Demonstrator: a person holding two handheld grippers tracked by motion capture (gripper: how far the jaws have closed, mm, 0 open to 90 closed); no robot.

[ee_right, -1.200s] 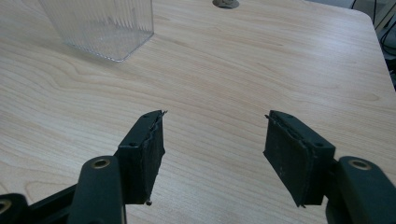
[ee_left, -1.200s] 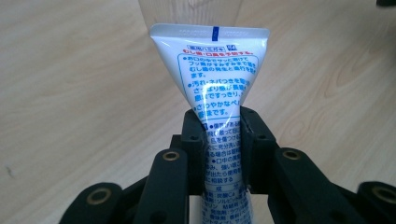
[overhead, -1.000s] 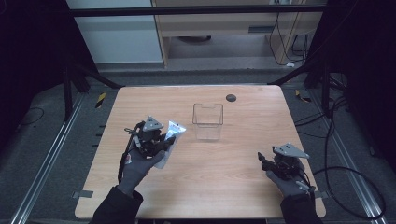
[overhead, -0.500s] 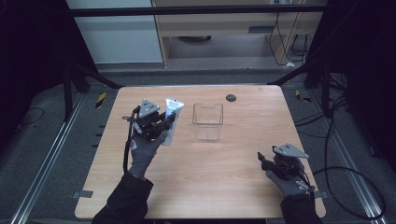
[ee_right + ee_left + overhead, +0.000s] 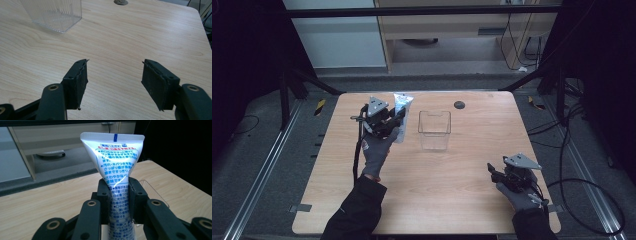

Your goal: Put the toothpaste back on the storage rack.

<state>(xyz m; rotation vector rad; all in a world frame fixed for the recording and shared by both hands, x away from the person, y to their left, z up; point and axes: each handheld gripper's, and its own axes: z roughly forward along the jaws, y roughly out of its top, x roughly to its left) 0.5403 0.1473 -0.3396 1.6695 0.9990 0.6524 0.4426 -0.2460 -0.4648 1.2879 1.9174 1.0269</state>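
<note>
A white tube (image 5: pixel 114 157) with blue and red print stands upright between the jaws of my left gripper (image 5: pixel 118 192), which is shut on it. From above, that left gripper (image 5: pixel 393 120) holds the tube (image 5: pixel 402 105) above the table's far left part, just left of a clear plastic box (image 5: pixel 434 130). My right gripper (image 5: pixel 492 172) rests low near the table's front right corner. Its jaws stand open over bare wood with nothing between them, and the right gripper (image 5: pixel 114 75) faces the clear box (image 5: pixel 53 13).
A wooden table (image 5: pixel 462 200) carries everything. A small dark round disc (image 5: pixel 459 104) lies at the back, right of the box, also seen as a disc (image 5: pixel 120 2) in the right gripper view. Cables trail off the right edge. Dark frame bars surround the table.
My left hand has carried the tube away from me and slightly to the right, and turned it more upright beside the clear box. The right hand has stayed where it was.
</note>
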